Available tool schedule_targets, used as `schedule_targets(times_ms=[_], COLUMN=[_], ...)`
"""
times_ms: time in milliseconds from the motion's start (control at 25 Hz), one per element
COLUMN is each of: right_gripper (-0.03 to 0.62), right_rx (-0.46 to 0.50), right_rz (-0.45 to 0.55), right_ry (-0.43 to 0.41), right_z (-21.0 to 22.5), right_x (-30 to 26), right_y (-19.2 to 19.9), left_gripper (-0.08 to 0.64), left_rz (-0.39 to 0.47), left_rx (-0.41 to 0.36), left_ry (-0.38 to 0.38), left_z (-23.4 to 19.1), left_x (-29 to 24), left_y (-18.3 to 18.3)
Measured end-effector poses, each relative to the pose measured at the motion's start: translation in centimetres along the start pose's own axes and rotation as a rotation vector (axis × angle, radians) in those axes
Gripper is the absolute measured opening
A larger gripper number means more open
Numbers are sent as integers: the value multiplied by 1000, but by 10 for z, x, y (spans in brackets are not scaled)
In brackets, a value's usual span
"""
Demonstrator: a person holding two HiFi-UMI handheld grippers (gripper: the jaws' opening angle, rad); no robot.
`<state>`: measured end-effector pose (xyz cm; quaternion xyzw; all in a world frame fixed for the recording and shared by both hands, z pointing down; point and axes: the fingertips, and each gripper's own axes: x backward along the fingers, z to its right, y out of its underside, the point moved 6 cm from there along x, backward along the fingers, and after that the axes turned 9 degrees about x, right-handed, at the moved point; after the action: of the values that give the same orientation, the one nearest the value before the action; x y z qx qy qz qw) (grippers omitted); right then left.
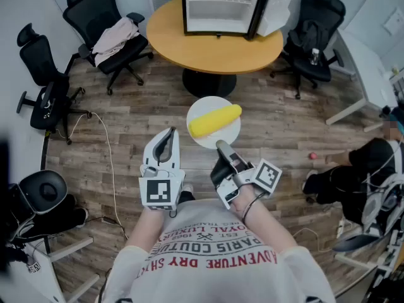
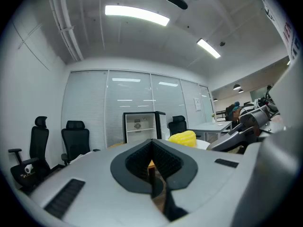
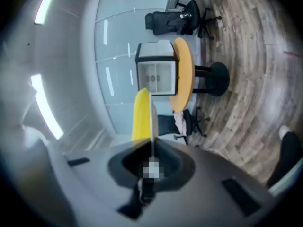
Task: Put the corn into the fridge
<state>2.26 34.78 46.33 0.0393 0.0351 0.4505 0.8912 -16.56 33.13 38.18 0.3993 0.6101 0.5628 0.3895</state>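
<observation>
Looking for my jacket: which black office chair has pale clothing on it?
The chair just left of the round table, pale garment draped over its seat; the other chairs show none.

Round yellow-topped table (image 1: 189, 49) on a dark pedestal, 1 white fridge (image 1: 218, 8) stood on its far side with door open, white plate (image 1: 232, 133) carried 1 yellow corn (image 1: 214, 120) lying across it, plank floor (image 1: 126, 125) bore a black office chair (image 1: 104, 17) draped with a pale garment (image 1: 117, 35)

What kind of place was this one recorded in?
Most likely an office or meeting room: black swivel chairs stand around a round wooden table, glass partition walls close off the far side, and a white desk stands to the right.
</observation>
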Motion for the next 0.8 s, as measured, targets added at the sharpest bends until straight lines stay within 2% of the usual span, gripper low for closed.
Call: schedule_targets(times_ms=[400, 520, 800], right_gripper=[38, 37, 37], right_rx=[15, 57, 71], right_rz=[-22, -25, 32], right_ry=[4, 18, 31], right_z=[1, 2, -3], right_x=[-3, -4, -49], right_y=[0, -1, 14], left_gripper=[25, 25, 25], left_rz=[3, 14, 21], left_rx=[21, 38, 61], left_ry=[10, 6, 37], left_z=[1, -1, -59], left_x=[-6, -7, -20], left_y=[-2, 2, 5])
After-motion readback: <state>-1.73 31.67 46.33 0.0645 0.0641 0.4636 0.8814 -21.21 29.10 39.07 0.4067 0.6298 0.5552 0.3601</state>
